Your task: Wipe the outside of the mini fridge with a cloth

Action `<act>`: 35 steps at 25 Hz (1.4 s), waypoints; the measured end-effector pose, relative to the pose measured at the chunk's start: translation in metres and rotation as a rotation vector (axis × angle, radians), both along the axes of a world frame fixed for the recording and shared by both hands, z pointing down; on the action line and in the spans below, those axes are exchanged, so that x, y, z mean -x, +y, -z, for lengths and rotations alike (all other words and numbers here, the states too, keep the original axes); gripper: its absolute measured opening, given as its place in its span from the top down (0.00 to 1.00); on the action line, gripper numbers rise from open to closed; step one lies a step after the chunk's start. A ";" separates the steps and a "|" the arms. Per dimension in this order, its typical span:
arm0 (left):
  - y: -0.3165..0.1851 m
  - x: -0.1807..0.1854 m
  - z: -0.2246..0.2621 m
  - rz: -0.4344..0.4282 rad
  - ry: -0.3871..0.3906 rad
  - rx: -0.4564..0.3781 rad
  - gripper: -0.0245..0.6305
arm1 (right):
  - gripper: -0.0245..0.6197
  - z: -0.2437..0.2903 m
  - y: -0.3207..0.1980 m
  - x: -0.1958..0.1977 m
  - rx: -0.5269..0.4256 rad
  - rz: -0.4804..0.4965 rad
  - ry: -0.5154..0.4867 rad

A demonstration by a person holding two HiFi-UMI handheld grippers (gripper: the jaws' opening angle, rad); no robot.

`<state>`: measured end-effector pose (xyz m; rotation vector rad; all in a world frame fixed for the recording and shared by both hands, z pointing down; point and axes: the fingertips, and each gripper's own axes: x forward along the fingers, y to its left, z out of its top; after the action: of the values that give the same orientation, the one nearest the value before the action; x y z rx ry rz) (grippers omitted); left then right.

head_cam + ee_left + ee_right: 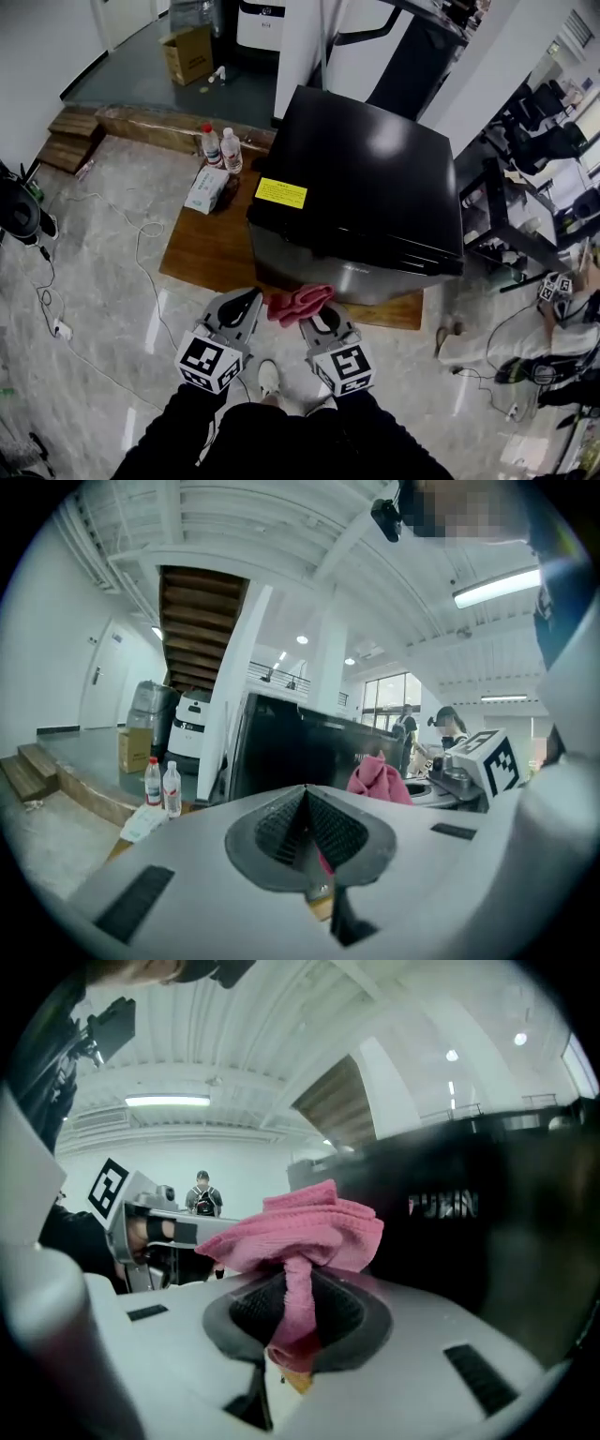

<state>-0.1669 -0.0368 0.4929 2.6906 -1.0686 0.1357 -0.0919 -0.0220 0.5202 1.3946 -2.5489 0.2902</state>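
Note:
A black mini fridge [366, 192] with a yellow label on top stands on a wooden platform [211, 248]. Its dark front fills the right of the right gripper view, as the fridge [487, 1232]. A pink cloth [298, 302] is bunched just in front of the fridge's lower front edge, and my right gripper [321, 322] is shut on it. That cloth [305, 1237] hangs pinched between the jaws. My left gripper [246, 305] hovers beside it to the left, jaws shut with nothing in them. The pink cloth [378, 780] and fridge [291, 752] show ahead of it.
Two water bottles [221, 147] and a packet of wipes [207, 188] lie on the platform left of the fridge. Cables [103, 281] trail over the marble floor at left. A cardboard box [187, 54] sits at the back. Chairs and clutter [544, 234] crowd the right side.

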 end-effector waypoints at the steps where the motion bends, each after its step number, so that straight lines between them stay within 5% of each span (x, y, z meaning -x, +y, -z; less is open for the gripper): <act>1: -0.001 -0.001 0.022 0.000 0.011 -0.023 0.95 | 0.85 0.026 0.003 0.000 -0.042 0.004 0.006; 8: -0.007 -0.005 0.165 -0.027 0.065 -0.171 0.95 | 0.85 0.177 0.004 -0.005 -0.257 0.030 0.050; 13: -0.015 -0.026 0.226 -0.036 0.063 -0.268 0.95 | 0.85 0.238 -0.013 -0.035 -0.352 0.018 0.064; 27: -0.101 -0.110 0.273 0.031 -0.021 -0.337 0.95 | 0.85 0.285 -0.098 -0.130 -0.345 0.095 0.077; 35: -0.181 -0.111 0.275 0.066 -0.049 -0.333 0.95 | 0.85 0.271 -0.210 -0.144 -0.301 0.093 0.375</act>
<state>-0.0555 -0.2174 0.2176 2.9506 -1.2954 0.0118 0.0523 -0.2318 0.2495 1.2719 -2.3950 -0.3531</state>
